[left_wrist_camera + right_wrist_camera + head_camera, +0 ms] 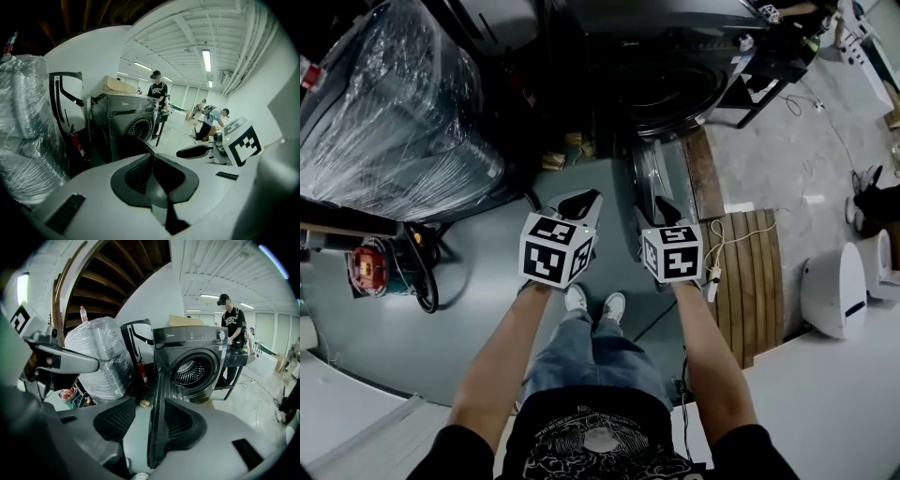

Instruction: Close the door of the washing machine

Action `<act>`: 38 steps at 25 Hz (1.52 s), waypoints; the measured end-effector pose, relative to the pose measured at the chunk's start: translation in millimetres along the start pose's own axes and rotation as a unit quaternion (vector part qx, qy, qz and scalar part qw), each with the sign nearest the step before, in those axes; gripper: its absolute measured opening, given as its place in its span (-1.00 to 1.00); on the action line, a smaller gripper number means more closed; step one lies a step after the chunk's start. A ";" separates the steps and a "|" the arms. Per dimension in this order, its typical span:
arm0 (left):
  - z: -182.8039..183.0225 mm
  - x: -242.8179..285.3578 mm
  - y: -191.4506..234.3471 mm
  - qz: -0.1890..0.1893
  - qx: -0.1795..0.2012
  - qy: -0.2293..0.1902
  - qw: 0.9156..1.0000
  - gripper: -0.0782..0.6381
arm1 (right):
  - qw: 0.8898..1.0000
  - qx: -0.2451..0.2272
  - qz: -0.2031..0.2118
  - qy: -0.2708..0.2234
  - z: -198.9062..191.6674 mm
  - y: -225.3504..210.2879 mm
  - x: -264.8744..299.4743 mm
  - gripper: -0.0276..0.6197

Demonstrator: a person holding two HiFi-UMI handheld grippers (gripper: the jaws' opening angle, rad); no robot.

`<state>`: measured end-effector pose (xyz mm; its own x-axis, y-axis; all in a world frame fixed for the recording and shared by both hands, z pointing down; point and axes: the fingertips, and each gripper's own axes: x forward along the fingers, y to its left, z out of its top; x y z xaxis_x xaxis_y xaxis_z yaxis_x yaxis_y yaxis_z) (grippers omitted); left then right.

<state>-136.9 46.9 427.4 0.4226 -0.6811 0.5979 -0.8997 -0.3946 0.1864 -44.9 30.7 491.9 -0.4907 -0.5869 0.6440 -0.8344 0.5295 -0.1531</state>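
Between wide-open jaws of right gripper [149, 423]: door [159, 380] edge, ungripped; left gripper [152, 174] closed, empty. Best pushed toward drum [193, 372] until latched.

Dim, dark-cornered head view, washing machine [675, 75] lost in shadow, glare on plastic wrap [384, 112], bright ceiling strip lights [206, 60], fisheye bending at edges.

Dark grey front-loader washing machine [187, 341] stands upright with its round opening uncovered, so the perforated steel drum [191, 371] shows inside. Its door [157, 413] is swung wide open off the opening's left side, sticking out edge-on over the floor.
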 end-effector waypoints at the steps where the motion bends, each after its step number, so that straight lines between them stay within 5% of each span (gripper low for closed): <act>1: -3.8 3.4 0.1 -0.004 0.000 0.004 1.000 -0.68 | 1.000 -0.001 -0.002 0.003 -0.1 -0.3 4.5 -0.36; 20: -22.1 54.2 33.4 -0.081 -0.001 0.029 0.996 -0.68 | 0.993 -0.018 -0.084 0.075 -18.7 -17.8 60.1 -0.39; 29: -20.7 61.5 42.4 -0.098 0.004 0.028 0.995 -0.68 | 0.987 -0.014 -0.143 0.071 -21.5 -21.8 62.3 -0.48; 38: -3.0 66.7 43.9 -0.106 0.006 0.020 0.994 -0.68 | 0.985 -0.011 -0.134 0.105 -22.9 -47.1 59.8 -0.49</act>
<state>-148.4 -14.0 477.8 0.5984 -0.5570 0.5758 -0.7889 -0.5352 0.3020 -29.2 -15.4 554.8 -0.1884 -0.5696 0.8001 -0.9199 0.3875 0.0593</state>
